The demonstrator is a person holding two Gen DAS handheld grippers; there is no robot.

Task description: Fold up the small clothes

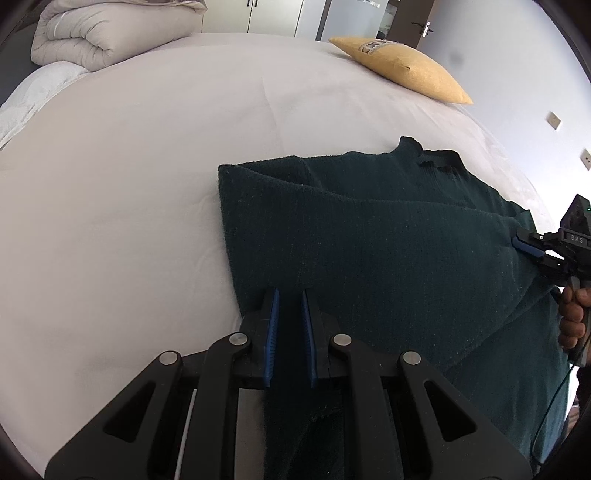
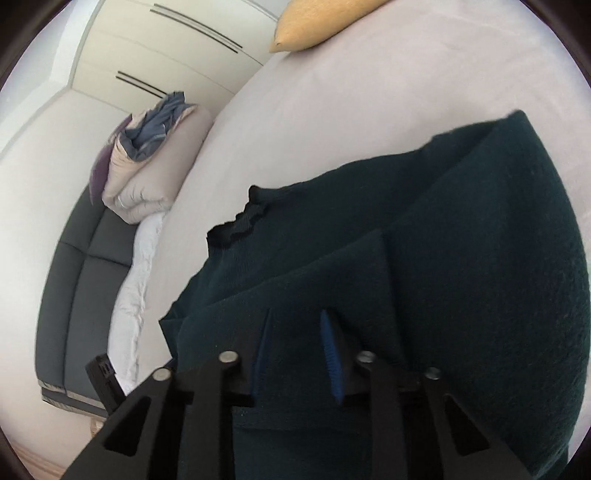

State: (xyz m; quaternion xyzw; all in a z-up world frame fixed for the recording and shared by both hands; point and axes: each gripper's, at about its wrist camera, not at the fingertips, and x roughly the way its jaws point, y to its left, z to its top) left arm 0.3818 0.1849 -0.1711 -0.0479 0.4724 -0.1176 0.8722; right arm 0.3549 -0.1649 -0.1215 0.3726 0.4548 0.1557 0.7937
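Both claws pinch the dark green knitted sweater [image 1: 369,236]: left claw [image 1: 290,295] nearly closed on its hem, right claw [image 2: 295,321] wider, fabric between; the ruffled collar [image 2: 240,221] lies beyond.

Left hand-held gripper [image 1: 289,295]: blue pads stand slightly apart, with the near hem of the dark green sweater [image 1: 369,236] between them. The sweater lies partly folded on the white bed [image 1: 129,177], collar at the far side. Right hand-held gripper [image 1: 519,242]: at the right edge, its tips grip the sweater's right side. A yellow pillow [image 1: 402,68] and a folded beige duvet [image 1: 107,29] lie at the far side of the bed.
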